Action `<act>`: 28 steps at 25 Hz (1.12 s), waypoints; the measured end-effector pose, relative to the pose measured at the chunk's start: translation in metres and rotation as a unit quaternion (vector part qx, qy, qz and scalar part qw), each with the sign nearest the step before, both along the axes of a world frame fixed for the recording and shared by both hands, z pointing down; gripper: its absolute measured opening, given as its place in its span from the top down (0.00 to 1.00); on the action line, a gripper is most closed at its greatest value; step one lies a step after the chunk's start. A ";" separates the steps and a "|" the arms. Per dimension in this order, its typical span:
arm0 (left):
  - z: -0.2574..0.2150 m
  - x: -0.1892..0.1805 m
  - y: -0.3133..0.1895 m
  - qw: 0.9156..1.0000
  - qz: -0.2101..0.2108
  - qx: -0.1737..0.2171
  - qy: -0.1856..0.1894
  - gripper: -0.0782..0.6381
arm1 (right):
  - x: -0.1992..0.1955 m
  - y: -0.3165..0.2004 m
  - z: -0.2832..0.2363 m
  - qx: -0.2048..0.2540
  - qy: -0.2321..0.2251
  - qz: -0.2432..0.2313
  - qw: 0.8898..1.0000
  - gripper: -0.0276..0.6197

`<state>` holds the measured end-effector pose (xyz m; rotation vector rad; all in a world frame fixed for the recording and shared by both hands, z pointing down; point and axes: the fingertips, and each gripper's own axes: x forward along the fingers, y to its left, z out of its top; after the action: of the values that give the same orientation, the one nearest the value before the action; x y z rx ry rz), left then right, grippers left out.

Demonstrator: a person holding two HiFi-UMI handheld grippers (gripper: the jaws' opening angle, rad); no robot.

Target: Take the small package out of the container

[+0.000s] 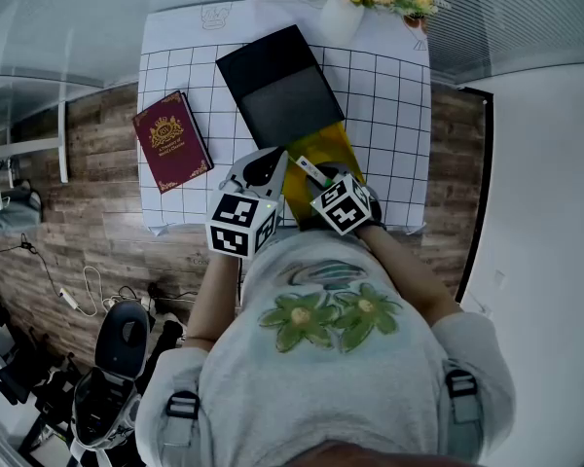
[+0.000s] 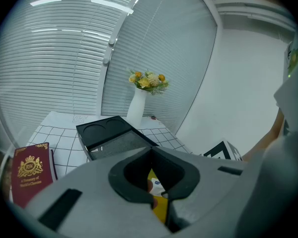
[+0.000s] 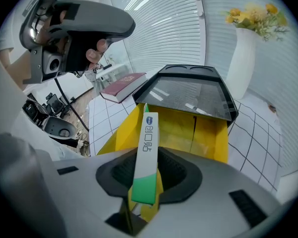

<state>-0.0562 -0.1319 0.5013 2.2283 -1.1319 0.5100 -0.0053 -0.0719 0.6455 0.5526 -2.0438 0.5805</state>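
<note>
Head view: left gripper (image 1: 270, 168) and right gripper (image 1: 310, 175) crowded the yellow container (image 1: 329, 147) on the tabletop (image 1: 389, 95). Left gripper view: fingers pinched the container's edge. Right gripper view: fingers clamped the package (image 3: 145, 152) at the open container's near end.

Small package (image 3: 145, 152): blue oval logo at the top, blue characters running down its white face, not legible.
Red book (image 2: 31, 175), left of the black box (image 2: 111, 135): gold crest; the print beneath is too small to read.
Marker cubes (image 1: 241, 225): black-and-white square codes, no letters.
</note>
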 end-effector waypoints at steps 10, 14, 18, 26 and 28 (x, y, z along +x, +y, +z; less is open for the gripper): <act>-0.001 0.002 0.001 1.000 0.000 0.000 -0.001 0.88 | 0.000 -0.003 -0.007 0.007 -0.006 0.002 1.000 0.81; -0.001 0.003 0.002 1.000 0.001 0.001 -0.003 0.88 | 0.001 -0.002 -0.007 0.008 -0.007 0.002 1.000 0.81; -0.003 0.002 0.004 1.000 -0.001 0.003 -0.003 0.88 | 0.000 0.000 -0.011 0.011 -0.012 0.001 1.000 0.81; -0.003 -0.001 0.008 1.000 -0.004 0.006 -0.009 0.88 | -0.002 0.001 -0.025 0.019 -0.019 0.000 1.000 0.82; -0.004 -0.001 0.010 1.000 -0.004 0.007 -0.010 0.88 | -0.002 0.001 -0.028 0.023 -0.021 0.001 1.000 0.82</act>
<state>-0.0572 -0.1224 0.4978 2.2340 -1.1580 0.5242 -0.0068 -0.0712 0.6174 0.5746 -2.0996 0.5529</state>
